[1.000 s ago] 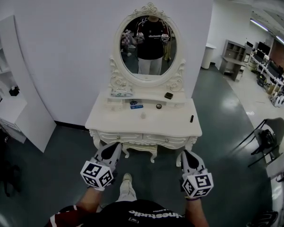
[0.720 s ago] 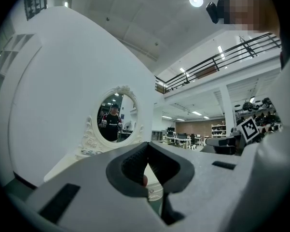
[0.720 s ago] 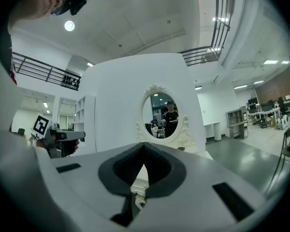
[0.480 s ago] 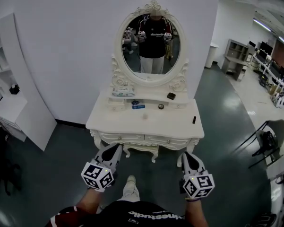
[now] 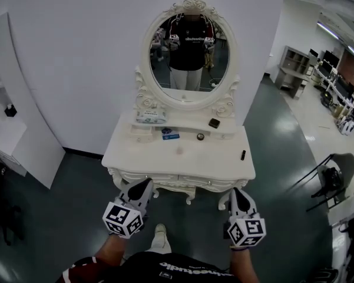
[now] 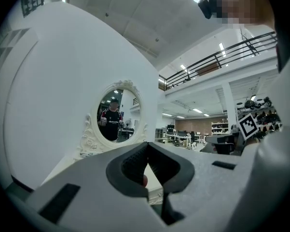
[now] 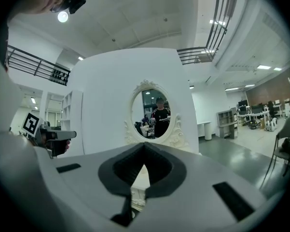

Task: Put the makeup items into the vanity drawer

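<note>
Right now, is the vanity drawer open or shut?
Shut. The drawer sits flush under the vanity top; nothing is pulled out.

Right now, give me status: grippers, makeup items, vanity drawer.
Left gripper and right gripper: fingers shut, empty, short of the vanity. Makeup items on the tabletop, untouched. Drawers closed. Nothing in the way.

the small items [image 5: 170, 136] on your vanity [image 5: 218, 158] are too small to name; the shelf [image 5: 15, 143] on your left runs off the edge
</note>
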A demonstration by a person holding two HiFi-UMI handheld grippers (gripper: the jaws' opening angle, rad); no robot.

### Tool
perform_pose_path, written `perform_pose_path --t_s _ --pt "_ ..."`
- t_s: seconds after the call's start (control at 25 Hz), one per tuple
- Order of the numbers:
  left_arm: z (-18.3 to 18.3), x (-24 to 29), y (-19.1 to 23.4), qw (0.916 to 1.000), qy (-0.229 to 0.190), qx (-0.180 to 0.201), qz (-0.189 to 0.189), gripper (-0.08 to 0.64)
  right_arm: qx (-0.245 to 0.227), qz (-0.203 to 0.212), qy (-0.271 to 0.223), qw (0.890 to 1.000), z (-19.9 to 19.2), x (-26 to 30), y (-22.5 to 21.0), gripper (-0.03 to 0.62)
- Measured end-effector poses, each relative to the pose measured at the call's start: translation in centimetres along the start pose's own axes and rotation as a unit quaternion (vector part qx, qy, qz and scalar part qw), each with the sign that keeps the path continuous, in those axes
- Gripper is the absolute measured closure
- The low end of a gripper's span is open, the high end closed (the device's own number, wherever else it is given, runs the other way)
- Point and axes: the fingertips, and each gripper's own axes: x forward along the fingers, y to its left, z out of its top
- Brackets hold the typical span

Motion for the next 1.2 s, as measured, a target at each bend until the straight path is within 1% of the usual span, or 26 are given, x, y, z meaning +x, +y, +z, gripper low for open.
perform_pose_path --t_s 0.28,0.48,0.72,0.96,1.2 --pt "0.1 5.0 4.4 0.9999 -0.001 -0.014 -0.006 0.554 0.007 0.004 -0.002 1.0 0.8 6.3 -0.1 0.589" --pt "0.3 8.7 7.6 0.9999 -0.001 -0.012 -0.01 0.554 0.007 0.008 0.004 1.0 0.8 11.6 -0.2 0.589" --pt "0.7 11.9 11.1 0.9997 -0.001 -0.015 -0.019 0.554 0.011 0.02 0.006 1.0 1.4 17.0 0.7 0.589" --pt "1.1 13.8 14.1 0.9995 -0.001 -0.016 -0.028 0.554 0.014 0.022 0.001 1.0 2.1 20.6 1.9 0.589" --pt "1.0 14.6 16.1 0.999 -0.002 -0.02 -0.039 0.554 0.009 0.017 0.009 1.0 1.9 22.3 3.2 0.589"
